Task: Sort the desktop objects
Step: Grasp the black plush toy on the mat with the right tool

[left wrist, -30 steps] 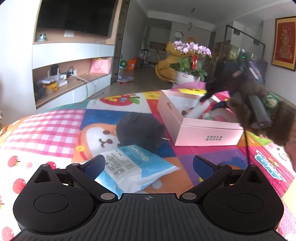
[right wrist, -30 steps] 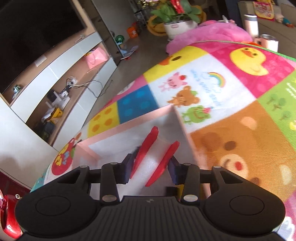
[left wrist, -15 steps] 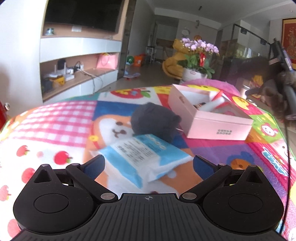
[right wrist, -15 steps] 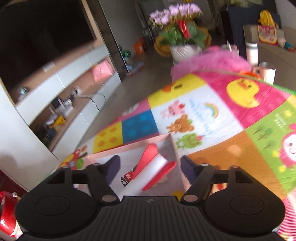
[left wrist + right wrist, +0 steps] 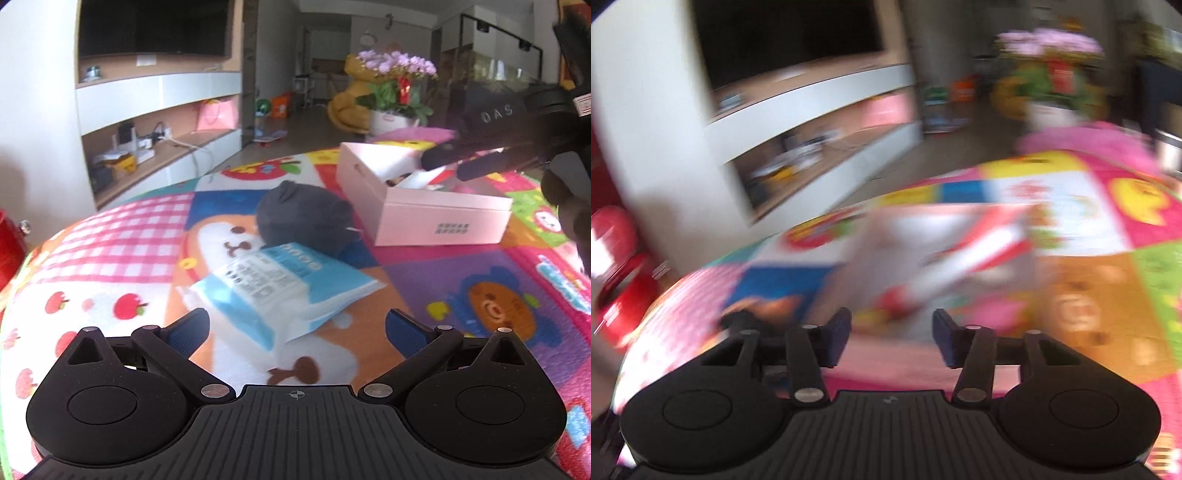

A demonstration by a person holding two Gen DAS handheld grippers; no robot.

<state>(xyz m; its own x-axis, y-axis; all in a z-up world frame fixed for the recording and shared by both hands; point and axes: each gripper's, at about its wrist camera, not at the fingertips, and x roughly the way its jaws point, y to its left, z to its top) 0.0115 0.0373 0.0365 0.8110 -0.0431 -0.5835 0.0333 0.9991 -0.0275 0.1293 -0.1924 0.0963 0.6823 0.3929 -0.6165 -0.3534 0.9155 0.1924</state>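
Blue-and-white packet (image 5: pixel 280 291) lies directly ahead of left gripper (image 5: pixel 297 326), long axis slanting toward the mat's (image 5: pixel 110 243) far right; jaws wide apart, empty. Right gripper (image 5: pixel 891 334) over pink box (image 5: pixel 436 218), closing on nothing. Left nearer.

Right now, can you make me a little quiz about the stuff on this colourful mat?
1. True or false: the blue and white packet lies inside the pink box.
2. Which thing sits between the packet and the box? A) a dark grey pouch B) a yellow cup C) a green ball
3. Fill in: the left tool has its pads spread ____, with nothing gripped.

Key
1. False: it lies on the mat, in front of the left tool.
2. A, the dark grey pouch.
3. Open.
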